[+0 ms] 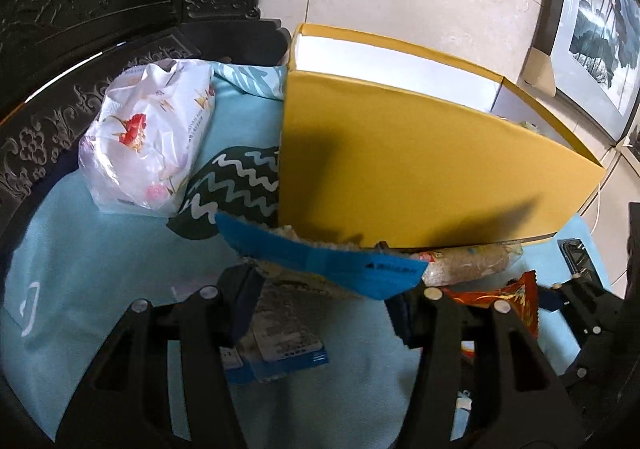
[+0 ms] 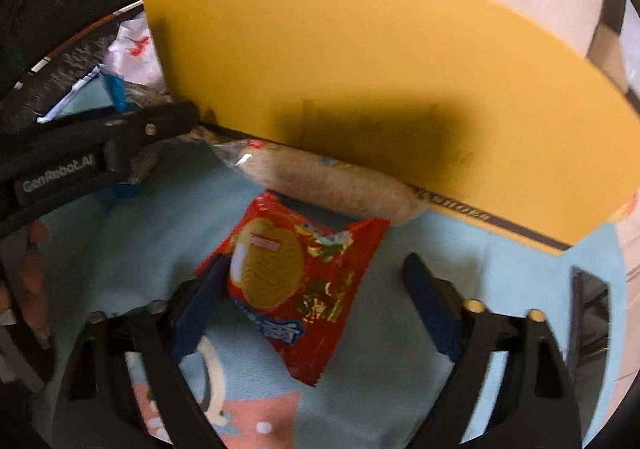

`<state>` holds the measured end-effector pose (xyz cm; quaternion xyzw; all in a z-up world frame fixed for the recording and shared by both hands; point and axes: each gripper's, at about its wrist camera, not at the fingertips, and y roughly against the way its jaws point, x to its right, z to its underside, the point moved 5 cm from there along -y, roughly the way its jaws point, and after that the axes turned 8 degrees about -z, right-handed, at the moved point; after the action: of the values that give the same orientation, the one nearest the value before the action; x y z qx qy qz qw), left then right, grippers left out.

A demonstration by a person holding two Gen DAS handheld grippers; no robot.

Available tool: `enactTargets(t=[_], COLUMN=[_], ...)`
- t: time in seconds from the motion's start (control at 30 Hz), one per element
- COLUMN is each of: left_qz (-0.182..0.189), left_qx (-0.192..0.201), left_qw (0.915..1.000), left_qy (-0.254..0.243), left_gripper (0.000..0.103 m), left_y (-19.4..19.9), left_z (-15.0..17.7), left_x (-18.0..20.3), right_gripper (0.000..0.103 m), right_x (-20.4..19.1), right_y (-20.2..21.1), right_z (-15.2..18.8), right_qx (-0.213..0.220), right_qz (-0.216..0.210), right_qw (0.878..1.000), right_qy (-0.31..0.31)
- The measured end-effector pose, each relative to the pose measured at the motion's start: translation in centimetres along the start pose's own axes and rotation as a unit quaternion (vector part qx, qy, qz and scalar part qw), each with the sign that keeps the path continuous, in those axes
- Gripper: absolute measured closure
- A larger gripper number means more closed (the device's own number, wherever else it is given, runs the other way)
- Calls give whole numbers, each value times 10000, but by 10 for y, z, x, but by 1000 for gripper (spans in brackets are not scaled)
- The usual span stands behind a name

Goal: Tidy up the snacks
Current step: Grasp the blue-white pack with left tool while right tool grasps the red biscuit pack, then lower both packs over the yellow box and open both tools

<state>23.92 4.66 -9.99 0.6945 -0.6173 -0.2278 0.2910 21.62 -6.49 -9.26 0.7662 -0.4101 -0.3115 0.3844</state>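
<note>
In the left wrist view, the left gripper (image 1: 320, 301) pinches a blue-edged snack packet (image 1: 316, 269) between its pads, just in front of the yellow box (image 1: 420, 169) on the light blue cloth (image 1: 100, 249). A white floral bag (image 1: 148, 141) lies to the left.

In the right wrist view, the right gripper (image 2: 316, 289) has its jaws spread around a red snack packet (image 2: 296, 285); the left pad seems to touch it, though blur makes this uncertain. A clear-wrapped pale roll (image 2: 320, 181) lies against the box.

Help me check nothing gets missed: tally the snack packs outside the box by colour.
Blue-edged pack: 1
Clear pack of pale snacks: 1
Red pack: 1
White flowered pack: 1
Total: 4
</note>
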Motion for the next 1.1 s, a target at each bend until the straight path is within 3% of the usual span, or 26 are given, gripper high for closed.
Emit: enactTargets(t=[0.07,0.13,0.17,0.33,0.67,0.83,1.0,1.1], left_qz=[28,59,78,141,254,339,361,380], left_qx=[-22,-39,-51,-100,-66,-172,-274,-273], left_qw=[10000,10000,10000,9998,9997,9993,9990,9989], left_qy=[14,27,37,59,18,-23,27,6], left_gripper=[47,47,47,47,47,47,47,47], left_y=[0,-1,-1,-3,2,-1,-7,-7], left_z=[1,1,1,2,2,5,8,8], left_x=[0,0,0,2,5,9,8,10], right_gripper=[56,72,74,76,81,80,73,78], right_x=[-4,-9,-10,-1,9,8,1,4], right_y=[5,10,13,28,63,53,25,24], right_z=[1,4,5,10,14,10,2,-1], right_qx=[35,62,113,423,890,719,422,538], right_qz=[-164,-358,-416,-726,-826,-880,-554,-502], right_qw=[9998,9993,9991,9954,9897,9897,9944,9930], right_qy=[87,46,12,-457,-758,-866,-798,-922])
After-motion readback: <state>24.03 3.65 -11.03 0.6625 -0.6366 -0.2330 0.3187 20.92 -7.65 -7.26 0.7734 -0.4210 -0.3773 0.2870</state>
